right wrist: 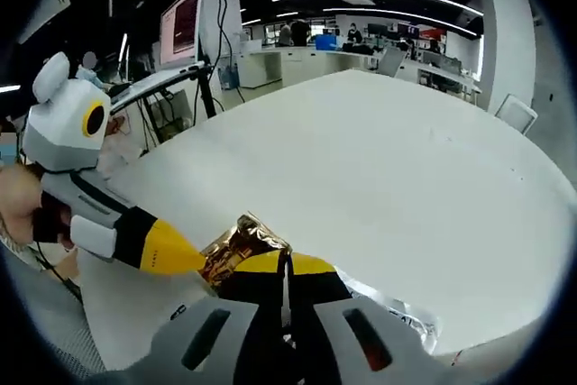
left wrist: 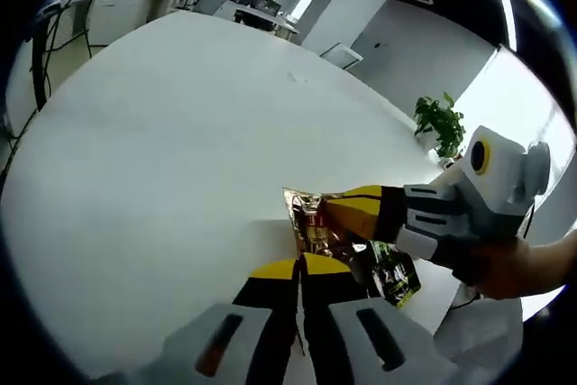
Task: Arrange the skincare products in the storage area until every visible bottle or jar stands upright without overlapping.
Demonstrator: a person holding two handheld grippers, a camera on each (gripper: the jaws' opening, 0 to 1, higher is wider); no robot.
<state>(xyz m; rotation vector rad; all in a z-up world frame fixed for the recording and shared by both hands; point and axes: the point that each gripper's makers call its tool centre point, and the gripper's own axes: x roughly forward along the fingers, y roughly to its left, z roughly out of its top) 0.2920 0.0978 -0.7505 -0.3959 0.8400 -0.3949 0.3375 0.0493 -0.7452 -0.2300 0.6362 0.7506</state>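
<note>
Fingers of both grippers, left (left wrist: 299, 270) and right (right wrist: 285, 268), pinch opposite ends of a crinkled gold foil sachet (left wrist: 311, 220) held just above the near edge of the white counter (left wrist: 180, 151).

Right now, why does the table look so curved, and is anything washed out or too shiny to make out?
In both views the fisheye lens bends the white table into a dome. In the left gripper view, window light at the right edge is washed out, near the plant. In the right gripper view, the foil packet glints gold, blurring its print; ceiling strip lights streak brightly.
</note>
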